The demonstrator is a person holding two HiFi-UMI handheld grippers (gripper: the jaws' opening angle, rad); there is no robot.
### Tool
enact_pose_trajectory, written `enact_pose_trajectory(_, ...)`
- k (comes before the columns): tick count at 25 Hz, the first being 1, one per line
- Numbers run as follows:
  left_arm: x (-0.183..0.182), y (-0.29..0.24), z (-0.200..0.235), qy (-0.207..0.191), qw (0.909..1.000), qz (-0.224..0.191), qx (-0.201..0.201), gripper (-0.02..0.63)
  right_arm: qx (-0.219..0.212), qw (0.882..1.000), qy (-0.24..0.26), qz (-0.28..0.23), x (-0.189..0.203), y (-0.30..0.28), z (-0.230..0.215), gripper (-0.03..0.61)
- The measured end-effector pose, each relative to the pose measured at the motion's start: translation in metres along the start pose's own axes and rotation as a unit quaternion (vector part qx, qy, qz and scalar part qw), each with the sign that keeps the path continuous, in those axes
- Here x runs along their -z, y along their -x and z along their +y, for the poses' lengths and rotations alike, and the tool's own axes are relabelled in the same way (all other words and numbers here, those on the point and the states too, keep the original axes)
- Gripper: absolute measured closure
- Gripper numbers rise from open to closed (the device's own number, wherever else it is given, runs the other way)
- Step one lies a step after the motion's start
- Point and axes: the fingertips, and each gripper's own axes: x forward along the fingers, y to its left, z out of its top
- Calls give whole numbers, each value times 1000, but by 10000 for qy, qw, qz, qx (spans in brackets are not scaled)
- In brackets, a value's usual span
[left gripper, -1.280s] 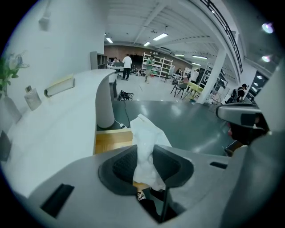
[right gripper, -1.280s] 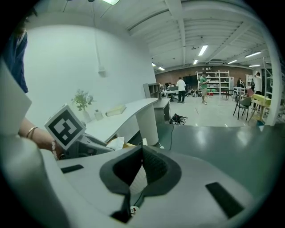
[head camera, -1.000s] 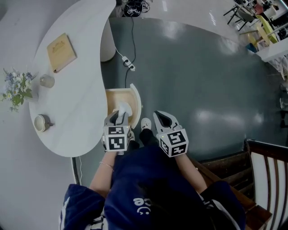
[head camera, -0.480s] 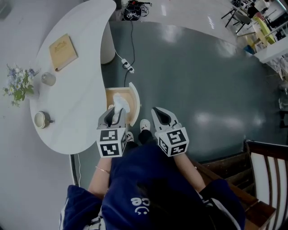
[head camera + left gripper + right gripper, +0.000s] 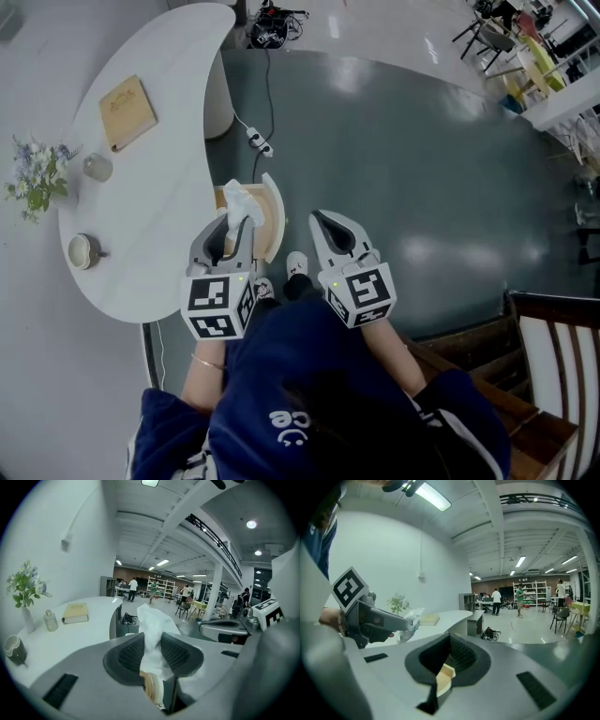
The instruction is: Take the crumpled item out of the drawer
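A crumpled white item (image 5: 236, 199) sticks up from my left gripper (image 5: 232, 228), which is shut on it just above the open wooden drawer (image 5: 273, 214) at the table's edge. In the left gripper view the crumpled item (image 5: 153, 620) is pinched between the two dark pads (image 5: 129, 654), and the drawer (image 5: 153, 690) shows below them. My right gripper (image 5: 327, 227) hangs to the right of the drawer over the floor, jaws shut and empty. In the right gripper view the right gripper (image 5: 449, 654) has the drawer (image 5: 444, 678) below it, and the left gripper (image 5: 396, 623) holds the item (image 5: 412, 617) at left.
The curved white table (image 5: 159, 197) carries a book (image 5: 127, 112), a small bottle (image 5: 97, 167), a flower vase (image 5: 36, 183) and a cup (image 5: 82, 251). A power strip (image 5: 255, 139) with its cable lies on the grey floor. Wooden stairs with a railing (image 5: 553, 361) stand at right.
My left gripper has risen with the crumpled item, lifting it from inside the drawer to above it. The right gripper has barely moved.
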Motion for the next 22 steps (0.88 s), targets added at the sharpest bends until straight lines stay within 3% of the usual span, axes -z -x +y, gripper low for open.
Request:
enact_pose_trajectory(14, -53, 22, 6, -85, 9953, -941, 217, 502, 188, 9963, 313, -772, -64, 4, 4, 571)
enact_pose_trajectory(22, -56, 26, 9, -51, 9943, -1024, 277, 502, 228, 9953, 392, -850, -69, 5, 8, 572)
